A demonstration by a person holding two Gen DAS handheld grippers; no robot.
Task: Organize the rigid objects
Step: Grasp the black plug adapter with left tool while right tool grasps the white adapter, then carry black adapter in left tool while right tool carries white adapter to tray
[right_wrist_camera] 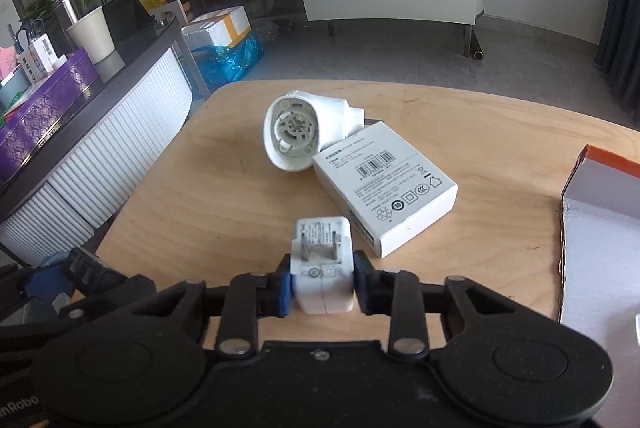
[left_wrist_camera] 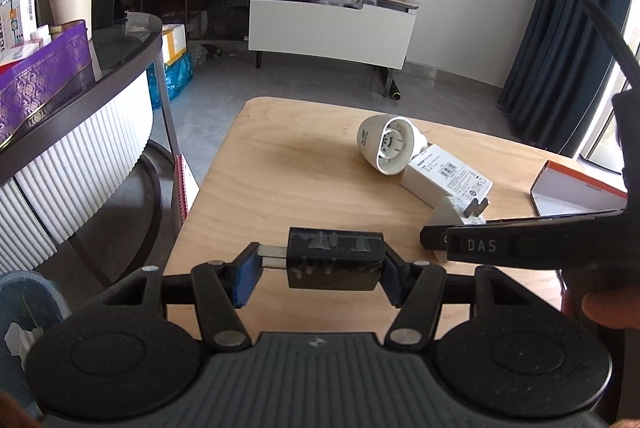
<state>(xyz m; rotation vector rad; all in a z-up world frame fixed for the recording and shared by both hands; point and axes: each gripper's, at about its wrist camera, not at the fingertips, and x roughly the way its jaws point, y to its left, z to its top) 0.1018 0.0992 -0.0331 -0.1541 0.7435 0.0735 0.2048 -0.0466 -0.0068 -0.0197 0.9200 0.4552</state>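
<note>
My left gripper (left_wrist_camera: pixel 320 268) is shut on a black plug adapter (left_wrist_camera: pixel 334 258), held crosswise above the wooden table (left_wrist_camera: pixel 280 188), prongs toward the left pad. My right gripper (right_wrist_camera: pixel 323 284) is shut on a white wall charger (right_wrist_camera: pixel 323 268) with its two prongs facing up; the blue pads press on both of its sides. In the left wrist view that charger (left_wrist_camera: pixel 452 214) shows just right of the black adapter. A white round lamp-like device (right_wrist_camera: pixel 296 132) lies on its side, touching a white barcode box (right_wrist_camera: pixel 388 188).
An open orange-and-white carton (right_wrist_camera: pixel 600 212) lies at the table's right edge. A curved dark counter (right_wrist_camera: pixel 132 60) with a ribbed white front and a purple box (right_wrist_camera: pixel 44 108) stands to the left. A low white cabinet (left_wrist_camera: pixel 332 28) stands across the grey floor.
</note>
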